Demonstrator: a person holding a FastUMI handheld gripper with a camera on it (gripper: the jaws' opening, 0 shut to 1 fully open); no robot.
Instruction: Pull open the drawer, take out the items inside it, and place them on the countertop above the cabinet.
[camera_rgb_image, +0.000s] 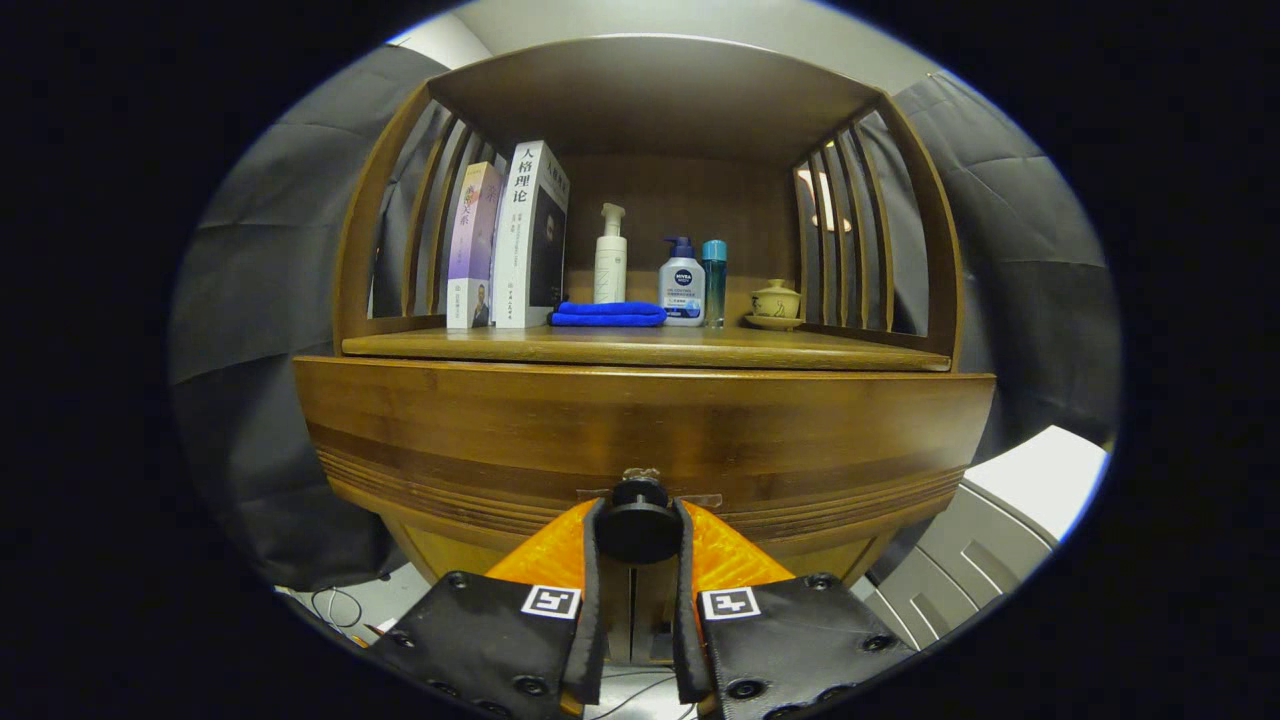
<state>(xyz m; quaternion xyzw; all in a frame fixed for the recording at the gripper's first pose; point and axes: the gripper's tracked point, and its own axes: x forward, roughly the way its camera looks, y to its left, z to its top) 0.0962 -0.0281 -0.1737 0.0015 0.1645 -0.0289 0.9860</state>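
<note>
Gripping the round black drawer knob (638, 522) between both fingers, the claw (638, 535) has only reached step 1: the brown wooden drawer (640, 440) looks closed, its contents hidden, none yet on the tabletop (800, 348).

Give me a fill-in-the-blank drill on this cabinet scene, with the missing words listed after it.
1. The hand-held gripper has its fingers closed on the drawer's black ____.
2. The folded cloth on the countertop is ____ in colour.
3. The two books stand to the ____ of the white pump bottle.
4. The drawer front is made of ____.

Missing words: knob; blue; left; wood
</note>
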